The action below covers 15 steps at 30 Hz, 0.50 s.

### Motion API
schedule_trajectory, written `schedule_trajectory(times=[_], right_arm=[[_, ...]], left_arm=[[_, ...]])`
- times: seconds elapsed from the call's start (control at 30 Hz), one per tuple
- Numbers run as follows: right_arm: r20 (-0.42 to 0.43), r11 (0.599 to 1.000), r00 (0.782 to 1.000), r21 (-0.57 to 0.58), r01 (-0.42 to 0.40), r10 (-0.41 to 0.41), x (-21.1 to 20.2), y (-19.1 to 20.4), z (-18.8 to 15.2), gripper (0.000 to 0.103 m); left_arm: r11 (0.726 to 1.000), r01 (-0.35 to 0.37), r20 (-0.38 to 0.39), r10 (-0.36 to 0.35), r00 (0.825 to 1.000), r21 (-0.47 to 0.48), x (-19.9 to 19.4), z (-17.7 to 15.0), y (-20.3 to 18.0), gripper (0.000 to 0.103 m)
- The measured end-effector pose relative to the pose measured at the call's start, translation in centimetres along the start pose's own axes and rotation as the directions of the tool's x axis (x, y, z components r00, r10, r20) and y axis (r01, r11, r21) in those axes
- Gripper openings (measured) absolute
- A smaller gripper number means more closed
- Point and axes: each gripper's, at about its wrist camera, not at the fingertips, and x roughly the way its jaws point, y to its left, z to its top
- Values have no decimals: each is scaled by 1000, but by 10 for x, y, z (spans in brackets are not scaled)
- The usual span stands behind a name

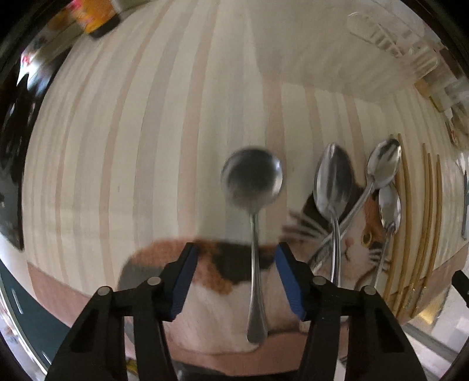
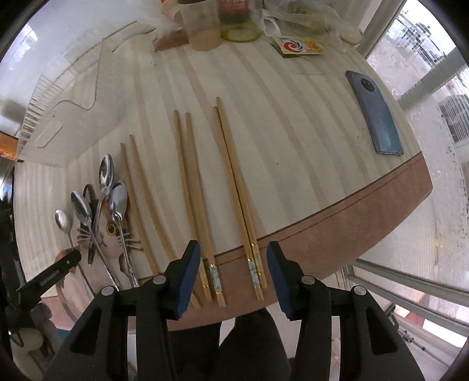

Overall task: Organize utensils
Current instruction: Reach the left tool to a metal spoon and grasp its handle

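Over a striped tablecloth [image 2: 293, 152], I hold my left gripper [image 1: 234, 281] pointing down above a round-bowled spoon [image 1: 252, 187], whose handle runs toward me between the blue pads [image 1: 183, 281]; the pads stand apart on either side and do not press on it, though motion blur makes the gap hard to judge exactly. Just right of that spoon, three more spoons [image 1: 332, 181] lie crossed over a cat picture [image 1: 366, 234] printed on the cloth, and beyond them lie chopsticks [image 1: 406, 219]. My right gripper [image 2: 234, 275] also points down, at the near brown border of the cloth, its jaws apart around the near ends of the two right-hand pairs: the middle chopstick pair [image 2: 193, 205] just beside the left pad, the right chopstick pair [image 2: 237, 187] near the right pad, neither clamped. A third pair [image 2: 140, 199] lies left of them, beside the spoons. A dark phone [image 2: 373, 114] rests at the far right, jars [image 2: 205, 26] at the far edge.
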Motion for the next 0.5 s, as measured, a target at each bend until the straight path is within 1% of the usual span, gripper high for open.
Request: schedule_trajectory(times=[0.03,0.07,0.1,0.17,0.27,0.37,0.5], right_arm=[[-1,1000,1000,-2,2,-2,1,3,1,49],[-3,1000,1000,-6,4,-4,2,7,2,49],[-4,1000,1000,-11,5,-5,2,12,3,49],[-3,1000,1000,-27,8,-8,5,24,6,49],[-12,998,1000,-62,-6,5,10,47,8,49],[-22,991,999,-129,-36,34,15,80,6,49],[-40,970,997,-233,-74,67,27,125,1,49]], left_arm=[[1000,-1,10,1,1000,12,0,3,-1,31],[1000,5,7,-5,1000,24,-3,6,-3,8],[1000,3,-6,-3,1000,28,-3,10,-4,2],[999,19,-14,-19,1000,29,-3,14,0,2],[999,-7,-9,7,1000,34,-1,14,19,1],[1000,-23,-14,23,1000,12,1,8,38,1],[999,-15,-23,14,1000,-28,-7,0,61,0]])
